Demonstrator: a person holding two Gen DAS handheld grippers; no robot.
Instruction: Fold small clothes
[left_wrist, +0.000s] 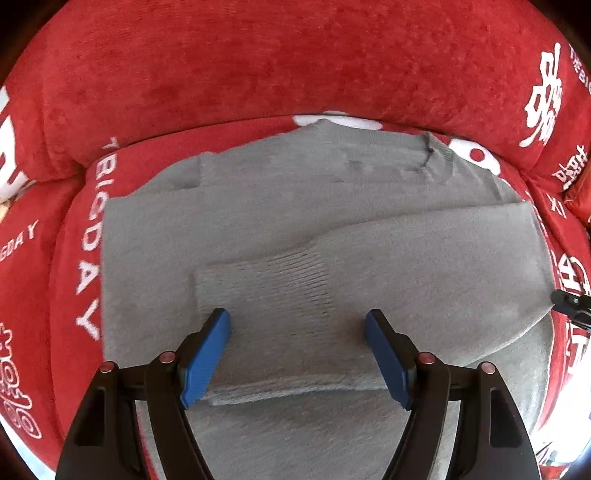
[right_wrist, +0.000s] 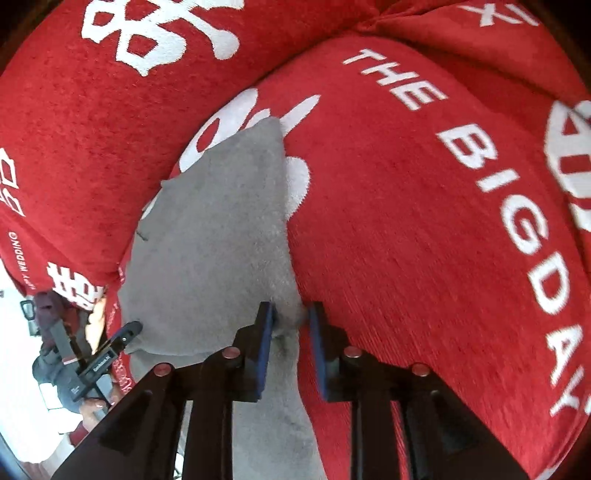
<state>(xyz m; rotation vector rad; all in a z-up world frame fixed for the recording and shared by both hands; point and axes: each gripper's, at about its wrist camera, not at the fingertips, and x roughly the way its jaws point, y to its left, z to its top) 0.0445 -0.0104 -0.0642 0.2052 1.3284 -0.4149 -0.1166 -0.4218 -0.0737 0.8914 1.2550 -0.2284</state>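
Observation:
A small grey knit sweater lies flat on a red sofa seat, collar toward the backrest. One sleeve is folded across its body, and the ribbed cuff lies just ahead of my left gripper. That gripper hovers open over the sweater with nothing between its blue pads. The right wrist view shows the sweater from its side edge. My right gripper is shut on that edge, with grey fabric bunched between the pads. The right gripper's tip shows at the sweater's right side.
The red seat cushion with white lettering spreads to the right of the sweater. The backrest cushion rises behind it. A hand holding the left gripper shows at lower left, off the sofa's front.

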